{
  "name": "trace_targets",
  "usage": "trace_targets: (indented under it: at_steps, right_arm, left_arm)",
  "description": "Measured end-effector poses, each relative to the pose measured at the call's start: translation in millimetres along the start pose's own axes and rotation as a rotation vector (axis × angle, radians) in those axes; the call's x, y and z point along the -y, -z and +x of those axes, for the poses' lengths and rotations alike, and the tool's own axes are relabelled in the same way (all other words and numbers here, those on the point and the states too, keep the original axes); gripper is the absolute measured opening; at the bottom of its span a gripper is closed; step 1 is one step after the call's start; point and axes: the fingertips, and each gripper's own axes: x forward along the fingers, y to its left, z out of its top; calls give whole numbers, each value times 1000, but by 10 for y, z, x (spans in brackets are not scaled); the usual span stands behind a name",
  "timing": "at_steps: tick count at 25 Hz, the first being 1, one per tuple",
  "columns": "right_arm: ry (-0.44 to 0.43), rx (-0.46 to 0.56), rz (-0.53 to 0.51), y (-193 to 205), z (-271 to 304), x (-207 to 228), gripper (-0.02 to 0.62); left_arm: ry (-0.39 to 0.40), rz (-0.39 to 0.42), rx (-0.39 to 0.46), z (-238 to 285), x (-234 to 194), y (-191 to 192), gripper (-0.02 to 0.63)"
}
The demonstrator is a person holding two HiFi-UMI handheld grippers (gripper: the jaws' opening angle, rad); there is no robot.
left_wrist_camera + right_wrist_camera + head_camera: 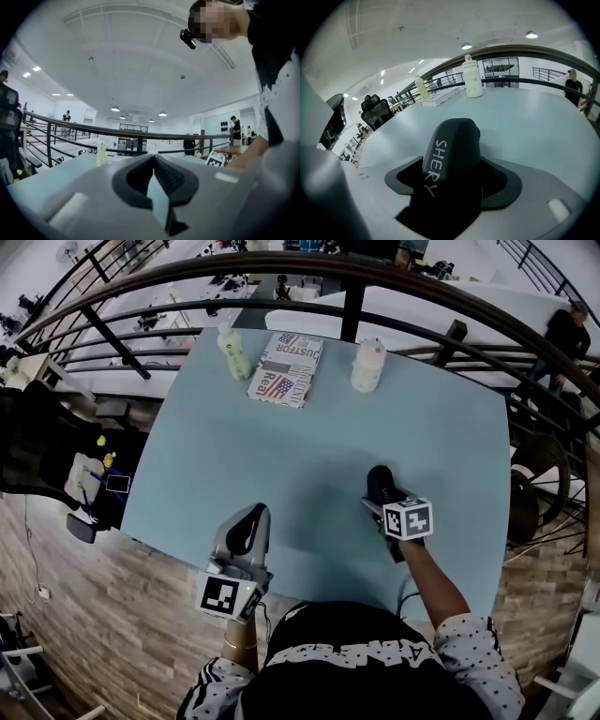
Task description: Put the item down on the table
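A black oblong item (452,140) with white handwritten letters on it sits between the jaws of my right gripper (454,173), which is shut on it. In the head view this black item (379,482) sticks out forward of the right gripper (381,501) over the light blue table (281,465), right of centre. Whether it touches the tabletop cannot be told. My left gripper (249,517) hangs over the table's near edge at the left, tilted upward. Its jaws (153,161) are shut with nothing between them.
At the table's far side stand a pale green bottle (234,352), a flag-printed paper (286,368) and a white bottle (367,365). A dark metal railing (356,296) curves round the table. A black chair (37,442) is at the left.
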Motion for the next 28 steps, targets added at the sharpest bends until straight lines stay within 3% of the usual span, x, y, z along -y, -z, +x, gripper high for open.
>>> trace_targets:
  at_steps: [19,28]
  right_arm:
    - [68,-30,-97,29,53,5,373]
    - [84,30,-108,-102,-75,-40,373]
  left_arm:
    - [-17,-1,4,-77,-58,7,0]
    - [-21,15,10,-187,-29,-59,0]
